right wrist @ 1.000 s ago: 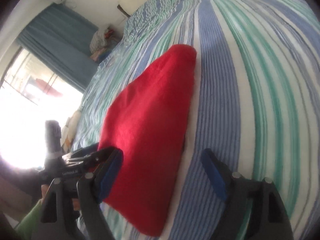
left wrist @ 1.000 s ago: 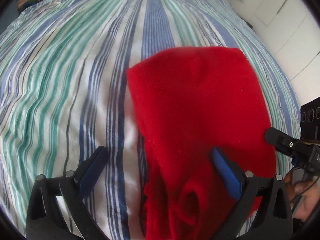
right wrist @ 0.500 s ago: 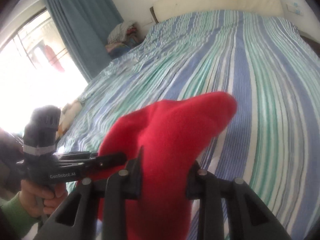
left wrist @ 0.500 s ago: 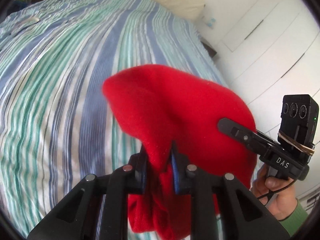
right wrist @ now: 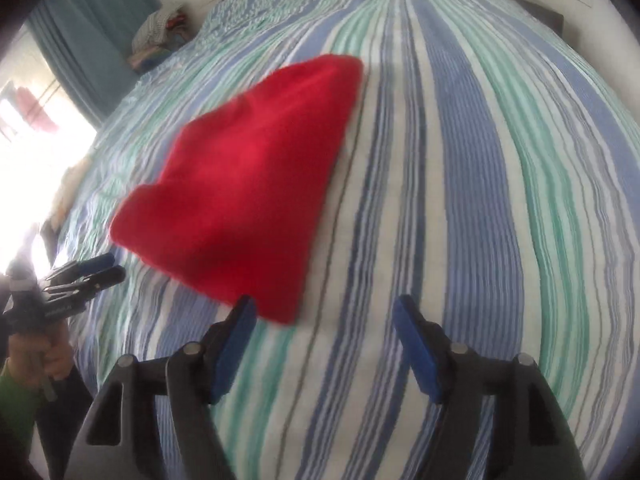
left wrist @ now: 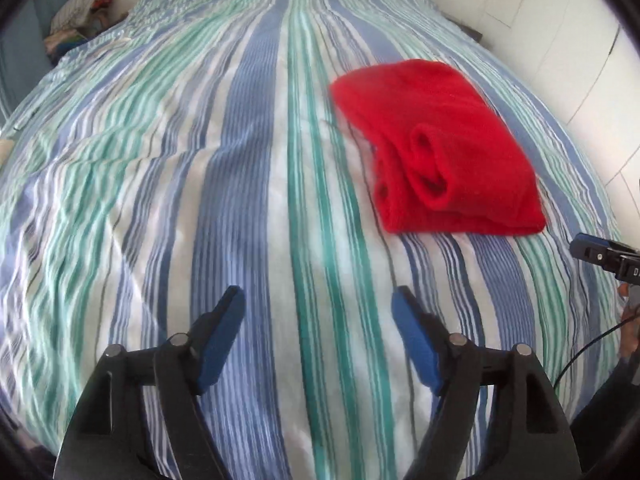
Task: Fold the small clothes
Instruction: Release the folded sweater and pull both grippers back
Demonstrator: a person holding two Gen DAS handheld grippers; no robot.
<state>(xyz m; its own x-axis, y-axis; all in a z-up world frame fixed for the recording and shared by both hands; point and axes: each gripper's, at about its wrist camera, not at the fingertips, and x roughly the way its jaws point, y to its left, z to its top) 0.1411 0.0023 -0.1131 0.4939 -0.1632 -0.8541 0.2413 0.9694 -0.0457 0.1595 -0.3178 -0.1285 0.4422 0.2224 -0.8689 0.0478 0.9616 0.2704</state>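
A red fleece garment (left wrist: 436, 148) lies folded on the striped bed cover (left wrist: 248, 168), up and to the right of my left gripper (left wrist: 318, 320). That gripper's jaws are opening, with only the bed cover between them. In the right wrist view the red garment (right wrist: 248, 184) lies ahead and to the left. Its near corner sits just beyond the left finger of my right gripper (right wrist: 324, 332). Those jaws are opening too, with no grip on the cloth. Each gripper shows at the edge of the other's view: the right gripper (left wrist: 600, 256) and the left gripper (right wrist: 80, 276).
A pile of clothes (left wrist: 80, 12) lies at the far left by the head of the bed. White cupboard doors (left wrist: 560, 40) line the right side. A blue curtain (right wrist: 92, 40) and a bright window stand at the left. A hand (right wrist: 36, 360) with a green sleeve holds the left gripper.
Half a second ago both grippers were shut on the raised red garment. Now it lies folded on the bed, and both grippers have let go, opened and drawn back.
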